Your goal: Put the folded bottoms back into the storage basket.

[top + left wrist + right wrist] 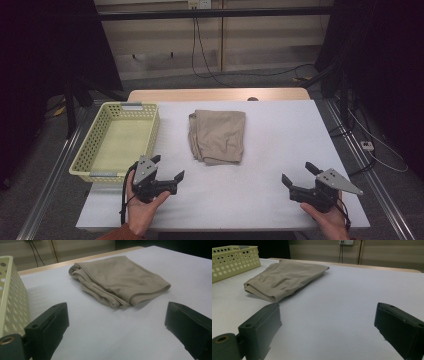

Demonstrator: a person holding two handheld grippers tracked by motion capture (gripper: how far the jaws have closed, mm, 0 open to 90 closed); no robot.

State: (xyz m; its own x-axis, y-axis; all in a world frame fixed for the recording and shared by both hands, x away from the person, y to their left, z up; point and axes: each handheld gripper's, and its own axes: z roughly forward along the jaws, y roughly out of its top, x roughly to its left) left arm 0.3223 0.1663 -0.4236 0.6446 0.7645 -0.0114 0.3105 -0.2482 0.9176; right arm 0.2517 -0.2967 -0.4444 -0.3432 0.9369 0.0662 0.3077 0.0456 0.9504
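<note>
A folded beige garment (218, 136) lies flat in the middle of the white table (280, 135). My left gripper (168, 167) rests low near the front left, held by a hand, jaws spread wide with nothing between them. In the left gripper view the garment (120, 281) lies ahead and apart from the jaws. My right gripper (298, 173) sits at the front right, also open and empty. From the right gripper view the garment (284, 280) lies ahead to the left.
A pale yellow perforated basket (145, 131) stands empty at the table's left, its wall (11, 297) close beside my left gripper and its corner (234, 260) far off. Cables hang and trail behind the table (200, 50). Metal rails run along both sides.
</note>
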